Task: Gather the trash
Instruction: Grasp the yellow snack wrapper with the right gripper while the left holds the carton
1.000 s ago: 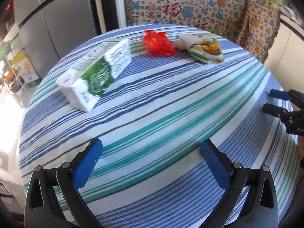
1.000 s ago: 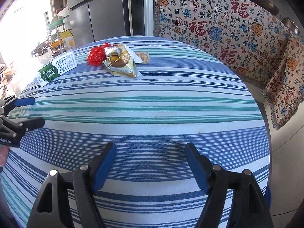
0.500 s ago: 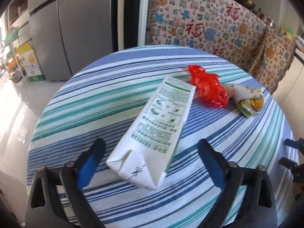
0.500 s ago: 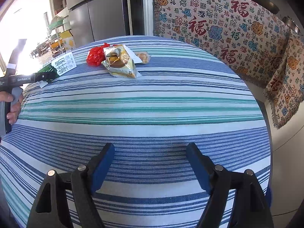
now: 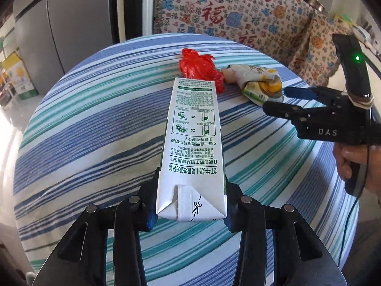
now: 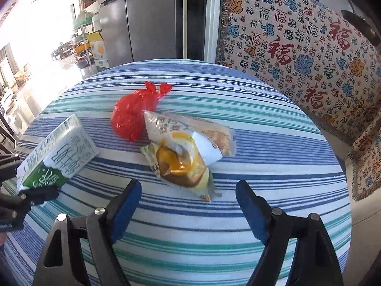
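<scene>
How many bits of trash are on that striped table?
3: a milk carton between the left gripper's closing jaws, a red plastic bag behind it, and food wrappers before the right gripper. Others may be hidden.

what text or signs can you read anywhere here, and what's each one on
"DAS": side of the right gripper.
"好牛奶": milk carton, held in the left gripper; upside down here. Its smaller print is too small to read.
Scissors sign with dashed cut line: carton's folded end.
"福": repeated on the patterned throw.
Snack wrapper: print too crumpled to read.
</scene>
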Motion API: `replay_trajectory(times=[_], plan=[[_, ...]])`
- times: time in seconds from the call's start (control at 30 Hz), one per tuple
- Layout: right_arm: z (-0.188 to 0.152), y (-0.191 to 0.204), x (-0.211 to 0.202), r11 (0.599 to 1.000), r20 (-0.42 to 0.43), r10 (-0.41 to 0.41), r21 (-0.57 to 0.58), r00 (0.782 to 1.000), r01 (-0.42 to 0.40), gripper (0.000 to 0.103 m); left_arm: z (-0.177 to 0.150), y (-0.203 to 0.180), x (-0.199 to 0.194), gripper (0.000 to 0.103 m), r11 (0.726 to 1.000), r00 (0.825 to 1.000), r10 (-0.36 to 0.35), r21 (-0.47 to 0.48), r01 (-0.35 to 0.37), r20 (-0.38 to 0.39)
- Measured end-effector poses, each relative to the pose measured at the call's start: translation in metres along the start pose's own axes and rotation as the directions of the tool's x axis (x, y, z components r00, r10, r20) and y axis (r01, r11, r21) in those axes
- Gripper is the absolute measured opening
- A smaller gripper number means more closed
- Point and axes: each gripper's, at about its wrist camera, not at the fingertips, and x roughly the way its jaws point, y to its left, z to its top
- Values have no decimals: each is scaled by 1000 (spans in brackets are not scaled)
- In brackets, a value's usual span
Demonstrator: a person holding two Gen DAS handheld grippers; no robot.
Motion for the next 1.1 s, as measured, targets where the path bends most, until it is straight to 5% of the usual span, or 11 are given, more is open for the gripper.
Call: replay_trajectory(times=[0.03,0.2,0.4,0.57,0.67,0.73,0.93,1.03,1.1], plan=[[0,0,-1,1000,-14,-1,3,1000,1,33,1,-1,1,43,1000,1000,1,-3,-1,-4],[-17,2,-38,999,7,1,35,1000,-2,30,4,-6,4,43,1000,1000,17,-19,-17,-7],[-56,-6,-72,997,-62,10,76,998,-5,30,-1,-19,3,43,999,999,38,14,-38,-11],[-76,-24,-91,972,-96,113,216,989,-90,30,-2,-28,2,43,999,999,32,41,-31,-12],[-85,-40,-97,911,-70,233,364,970,-193,22,-1,-30,0,43,999,1000,5,42,-4,-21],[-90,-52,-96,880,-58,231,439,971,-183,22,-1,-29,0,43,999,999,-20,30,21,-31],[-89,-61,-105,936,-84,16,351,996,15,25,0,-22,2,44,999,998,-39,-4,39,-45],[-85,-50,-116,967,-66,-7,253,998,24,60,4,-22,2,57,998,998,-55,-9,55,-44],[-79,-33,-119,989,-52,-25,145,998,32,65,6,-25,-1,65,998,998,-59,1,59,-23]])
